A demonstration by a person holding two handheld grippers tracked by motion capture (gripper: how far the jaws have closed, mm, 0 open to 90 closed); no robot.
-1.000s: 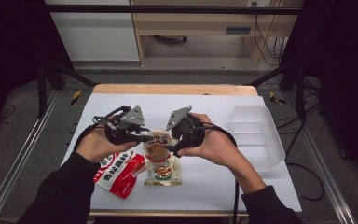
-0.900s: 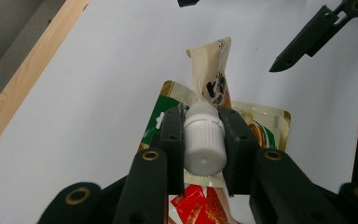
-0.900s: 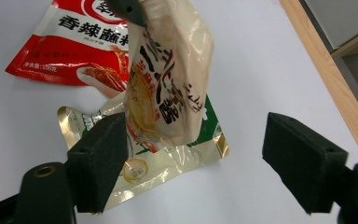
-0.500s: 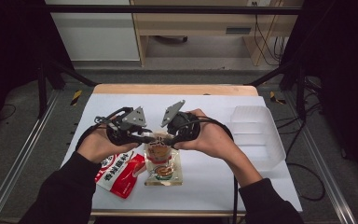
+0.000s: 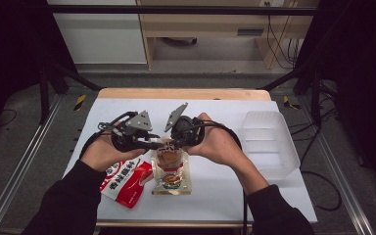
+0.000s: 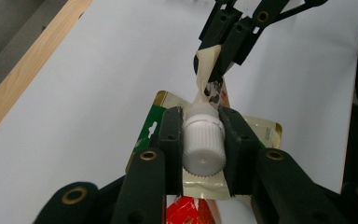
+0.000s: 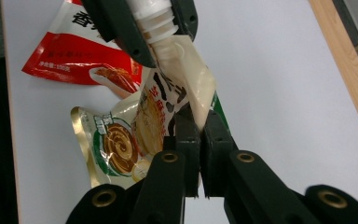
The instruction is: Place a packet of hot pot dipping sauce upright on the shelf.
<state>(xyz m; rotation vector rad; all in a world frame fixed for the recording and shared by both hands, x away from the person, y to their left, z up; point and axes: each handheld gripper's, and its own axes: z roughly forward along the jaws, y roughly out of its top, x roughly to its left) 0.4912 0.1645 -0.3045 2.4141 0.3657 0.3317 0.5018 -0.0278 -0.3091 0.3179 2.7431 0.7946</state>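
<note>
While the left tongs (image 6: 200,156) clamp both black jaws on the white ribbed cap (image 6: 204,148) of a spouted pouch (image 5: 170,169), the right tongs (image 7: 199,140) have just been closing and now pinch the pouch's cream-coloured upper edge, with the film squeezed flat between the jaws. That pouch is the landmark: it lies near the front middle of the white tabletop (image 5: 215,115), its printed lower part resting flat and its neck end lifted toward the two tongs. In the high view the left tongs (image 5: 149,143) sit just left of the pouch's top and the right tongs (image 5: 174,142) just right of it, almost meeting above the cap. Each pair of tongs is held by a hand, the left hand (image 5: 103,152) left of the pouch and the right hand (image 5: 220,146) right of it, with dark sleeves behind them. A red and white packet (image 5: 126,180) lies touching the pouch's left side, partly under the left forearm. A clear plastic tray (image 5: 267,144) stands well apart to the right of the pouch, at the tabletop's right edge. From the right gripper view the pouch (image 7: 135,135) shows a brown swirl picture on its front and dark lettering near the neck, and the red packet (image 7: 70,56) lies beyond it
</note>
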